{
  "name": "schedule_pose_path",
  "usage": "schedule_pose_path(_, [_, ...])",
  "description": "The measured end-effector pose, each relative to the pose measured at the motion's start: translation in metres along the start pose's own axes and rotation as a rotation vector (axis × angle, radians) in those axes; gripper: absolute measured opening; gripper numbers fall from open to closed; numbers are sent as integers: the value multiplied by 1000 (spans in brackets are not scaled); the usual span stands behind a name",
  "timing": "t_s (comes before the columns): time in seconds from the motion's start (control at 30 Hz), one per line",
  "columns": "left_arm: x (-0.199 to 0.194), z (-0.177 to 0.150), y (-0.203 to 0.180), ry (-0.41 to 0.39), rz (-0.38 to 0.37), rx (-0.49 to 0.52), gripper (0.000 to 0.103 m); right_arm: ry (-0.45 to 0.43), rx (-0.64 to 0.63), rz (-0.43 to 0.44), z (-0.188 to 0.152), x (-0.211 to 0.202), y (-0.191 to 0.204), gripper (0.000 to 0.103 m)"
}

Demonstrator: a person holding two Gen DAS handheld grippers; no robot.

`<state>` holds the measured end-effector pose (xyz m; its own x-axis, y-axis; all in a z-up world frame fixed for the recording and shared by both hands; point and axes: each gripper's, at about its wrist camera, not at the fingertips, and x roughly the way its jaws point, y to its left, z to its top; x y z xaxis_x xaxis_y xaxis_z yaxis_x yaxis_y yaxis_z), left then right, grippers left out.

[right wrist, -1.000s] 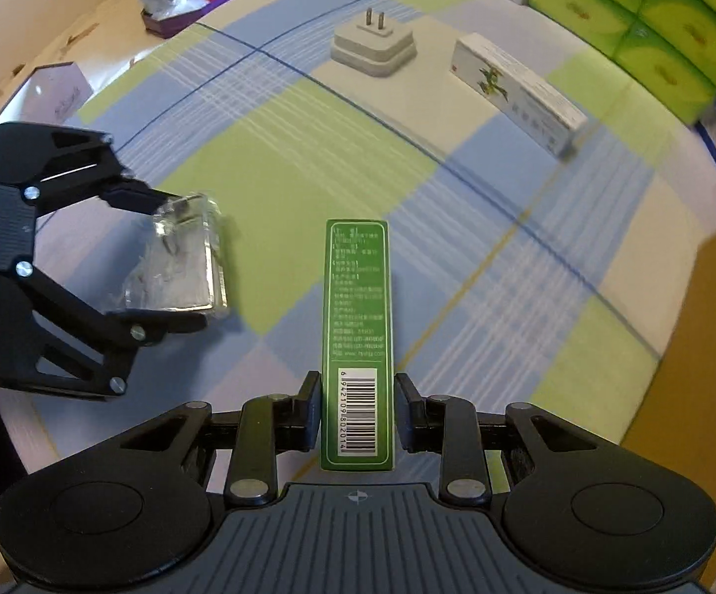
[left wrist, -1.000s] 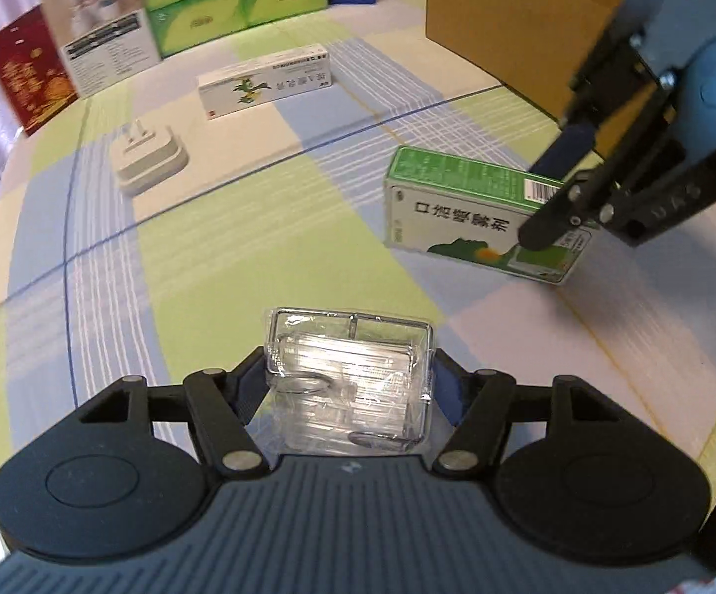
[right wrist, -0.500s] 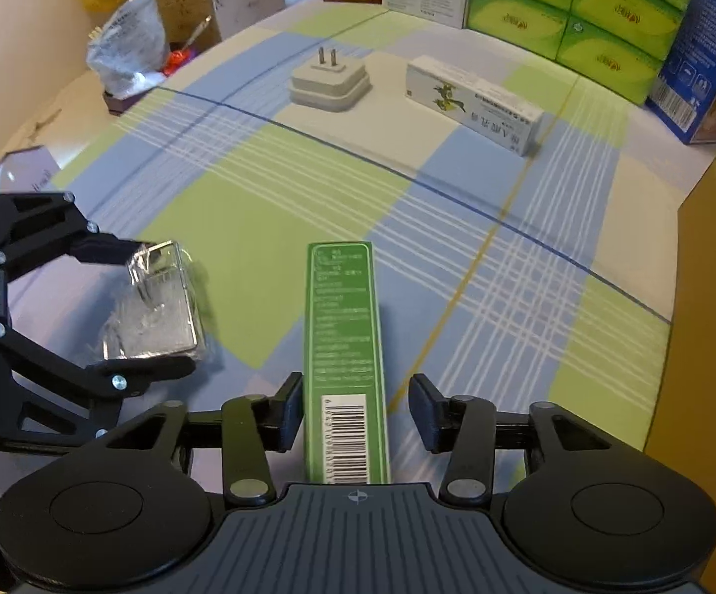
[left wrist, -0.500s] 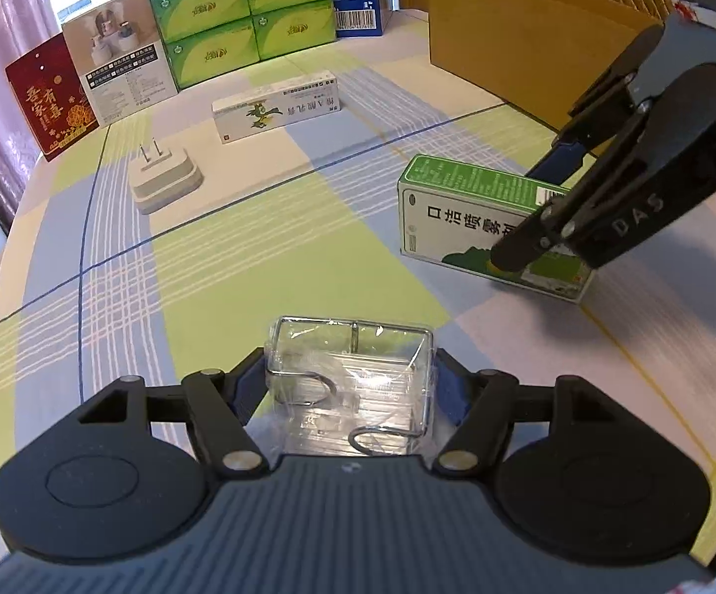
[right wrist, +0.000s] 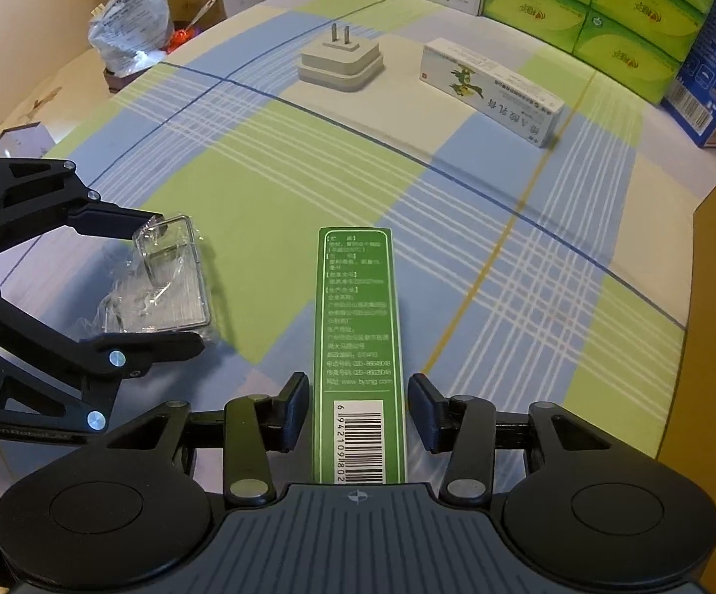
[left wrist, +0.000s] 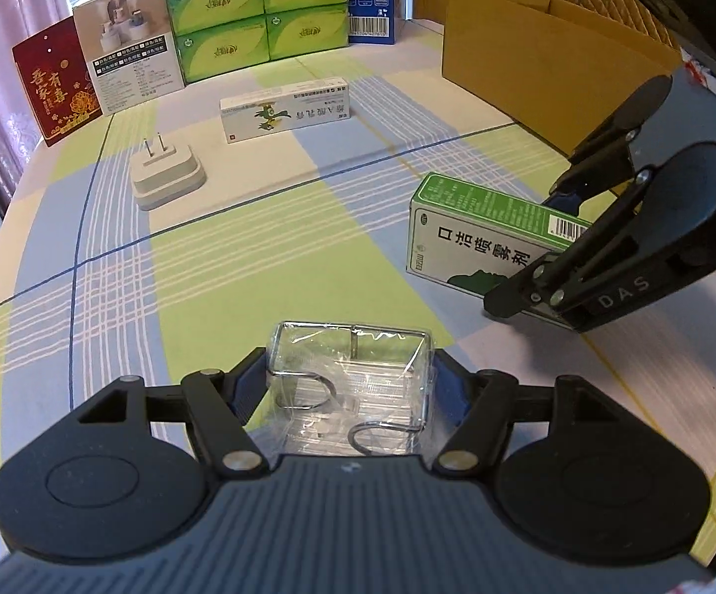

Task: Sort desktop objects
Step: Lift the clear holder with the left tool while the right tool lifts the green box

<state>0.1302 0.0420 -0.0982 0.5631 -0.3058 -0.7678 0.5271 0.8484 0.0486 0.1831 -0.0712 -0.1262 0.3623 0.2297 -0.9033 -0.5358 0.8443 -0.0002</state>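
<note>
So over on the left, the left gripper (left wrist: 350, 386) has its fingers (left wrist: 246, 386) clamped on a clear plastic box (left wrist: 353, 371) with metal hooks inside it, some crinkly wrap hanging off it; can't really tell if the box is resting on the desk (left wrist: 259, 257) or held just off it. From the right wrist view the same box (right wrist: 172, 282) sits pinched between the black fingers of the left gripper (right wrist: 170, 287) at the left edge of the checked cloth. Further back there's a white plug adapter (left wrist: 167, 175) lying prongs-up, and beside it to the right a long white medicine box (left wrist: 283, 111), both well apart from the grippers. Behind those, a red card, a product box and a stack of green tissue packs (left wrist: 256, 10) stand along the far edge. Moving right, the green spray box (right wrist: 358, 336) lies on its long narrow side on the desk, with the right gripper (right wrist: 358, 411) straddling its barcode end, fingers (right wrist: 296, 408) spread with a visible gap on each side, so not gripping it. At the far right a brown cardboard box (left wrist: 546, 54) stands open.
</note>
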Motion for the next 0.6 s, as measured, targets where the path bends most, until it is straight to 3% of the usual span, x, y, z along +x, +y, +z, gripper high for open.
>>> schedule_pose_path(0.13, [0,-1,1,2,-6,-11,64,10,-4,3,-1,3,0,36])
schedule_pose_path(0.33, [2,-1,3,-1,-5,-18,64,4,-7,1,-1,3,-1,35])
schedule_pose_path(0.4, [2,-1,2,-1,-3,-18,64,-1,0,5,-1,3,-1,29])
schedule_pose_path(0.6, [3,2,2,7,-5,-33,63,-7,13,10,1,1,-1,28])
